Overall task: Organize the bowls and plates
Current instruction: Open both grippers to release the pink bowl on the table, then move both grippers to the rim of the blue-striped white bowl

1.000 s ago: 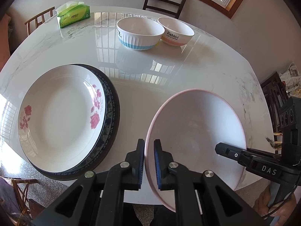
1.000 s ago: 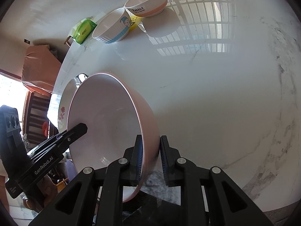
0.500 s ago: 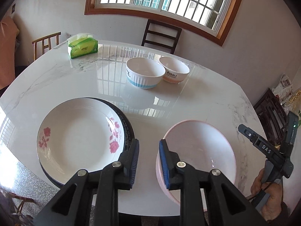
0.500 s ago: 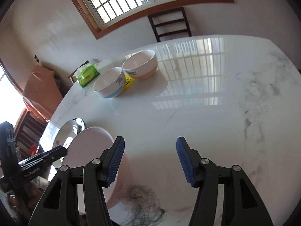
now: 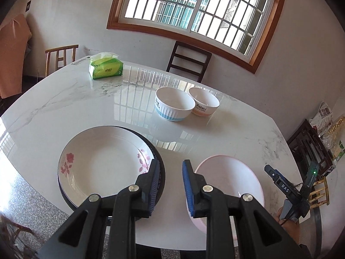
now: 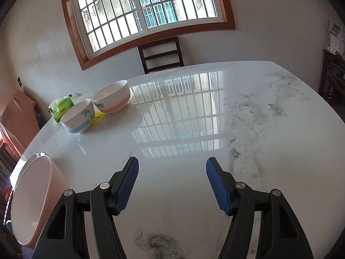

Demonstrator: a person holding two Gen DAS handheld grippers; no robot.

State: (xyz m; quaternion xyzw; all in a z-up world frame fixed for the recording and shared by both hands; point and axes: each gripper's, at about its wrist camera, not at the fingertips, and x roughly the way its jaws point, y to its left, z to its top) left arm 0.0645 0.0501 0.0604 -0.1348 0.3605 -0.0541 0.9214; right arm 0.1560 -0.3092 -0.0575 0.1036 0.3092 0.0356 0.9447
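Stage: pink bowl stands free on the marble table, close to the near edge; the sorting is judged only partly done.
Left gripper: its jaws have just opened a little; now they stand a small way apart with nothing between them.
Right gripper: its jaws have just been opening and stand wide, empty, over bare table.
Plates: flowered plate lies on top of a dark plate, left of the pink bowl.
Other bowls: blue-striped bowl and orange-banded bowl stand just beside each other, far across the table.
Key relation: pink bowl lies between both tools, just right of the left gripper's right finger, well left of the right gripper; the left one looks nearer.
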